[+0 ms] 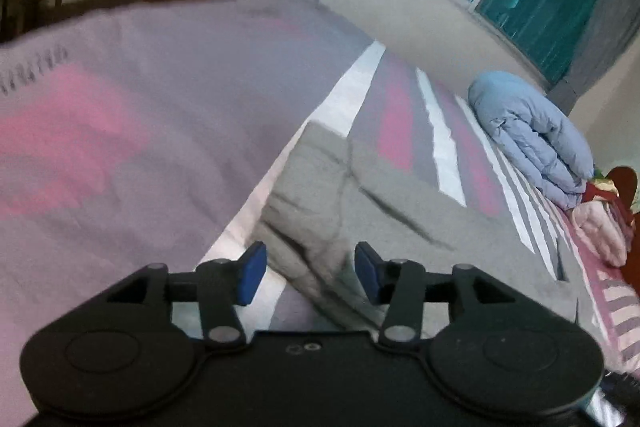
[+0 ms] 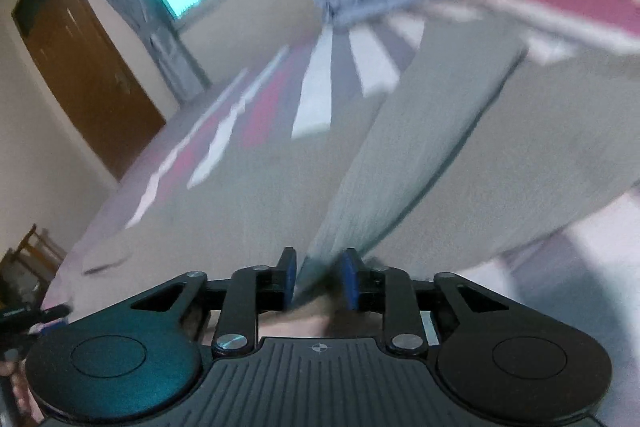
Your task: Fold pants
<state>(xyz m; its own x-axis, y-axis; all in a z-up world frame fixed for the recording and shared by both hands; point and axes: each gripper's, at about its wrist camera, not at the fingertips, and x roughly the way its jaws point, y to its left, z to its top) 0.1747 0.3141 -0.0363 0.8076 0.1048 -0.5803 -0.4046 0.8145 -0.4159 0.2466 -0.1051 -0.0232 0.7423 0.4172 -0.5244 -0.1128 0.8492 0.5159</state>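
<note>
grey pants [image 1: 360, 195], one pair, lie on one striped bedspread [image 1: 400, 115]; two grippers; left gripper [image 1: 310, 273] hangs released just before a folded edge; right gripper [image 2: 318, 277] stands parted around a raised fold, pad contact blurred; one blue quilt [image 1: 532, 135] lies beyond.

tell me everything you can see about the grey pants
The grey pants look like soft, thick knit fabric, plain and unpatterned. They lie spread on the striped bedcover, creased near one bunched, folded end in the left wrist view. In the blurred right wrist view a raised fold of the cloth runs up from between the pads of the right claw. The left claw is open just above the cloth, not gripping it.
</note>
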